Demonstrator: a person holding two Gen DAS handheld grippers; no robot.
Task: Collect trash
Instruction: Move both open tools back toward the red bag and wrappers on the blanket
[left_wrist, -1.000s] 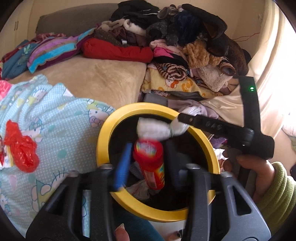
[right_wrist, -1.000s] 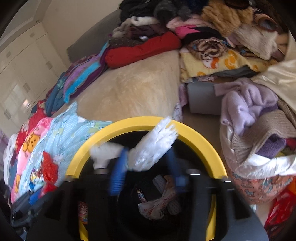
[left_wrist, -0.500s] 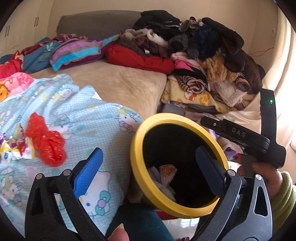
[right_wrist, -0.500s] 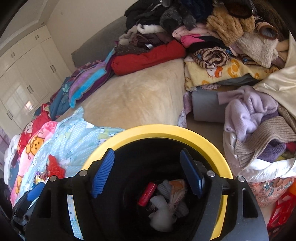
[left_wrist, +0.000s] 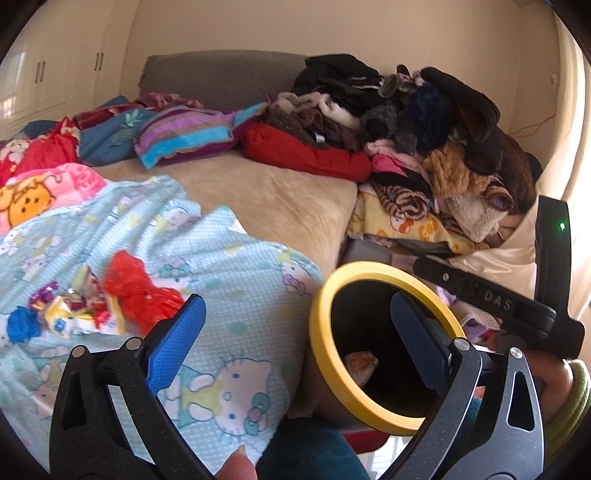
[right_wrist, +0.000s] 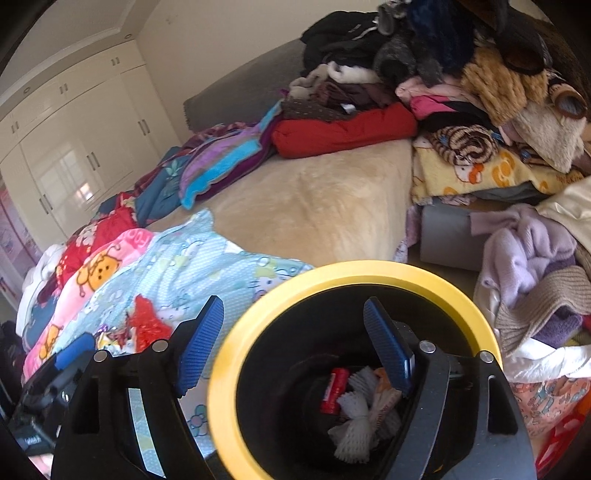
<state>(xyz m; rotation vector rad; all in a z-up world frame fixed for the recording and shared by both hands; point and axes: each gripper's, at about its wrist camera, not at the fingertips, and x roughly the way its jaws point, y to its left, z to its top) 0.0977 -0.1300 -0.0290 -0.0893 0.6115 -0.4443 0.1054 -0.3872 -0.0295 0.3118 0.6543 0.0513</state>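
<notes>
Both claws are empty right now. The left claw (left_wrist: 297, 334) is spread as wide as it goes, nothing between the blue pads, and the right claw (right_wrist: 295, 341) has just been opening up too, also with nothing in it. It hangs right over the yellow-rimmed bin (right_wrist: 369, 271), which sits at the foot of the bed (left_wrist: 266, 192). Down in the bin you can see a red tube (right_wrist: 334, 389), a white foam net (right_wrist: 354, 424) and some wrappers.

What's left to collect is the little heap on the light blue cartoon blanket (left_wrist: 229, 280), left of the bin: a crumpled red plastic bag (left_wrist: 138, 291), a bunch of shiny candy wrappers (left_wrist: 68, 310) just beside it and a small blue wad (left_wrist: 22, 325) at the far left edge.

My guess on handling: all of it weighs basically nothing and is soft and crinkly, so no worry about breaking anything. The red bag is the easy one: pinch it across the thick bunched middle where it stands up off the blanket. The wrappers are flat and slick, so they'll probably slide or come up one at a time. The real risk is snagging the blanket along with them since it's loose and wrinkled, so I'd go for the highest crumpled bit rather than digging in low
</notes>
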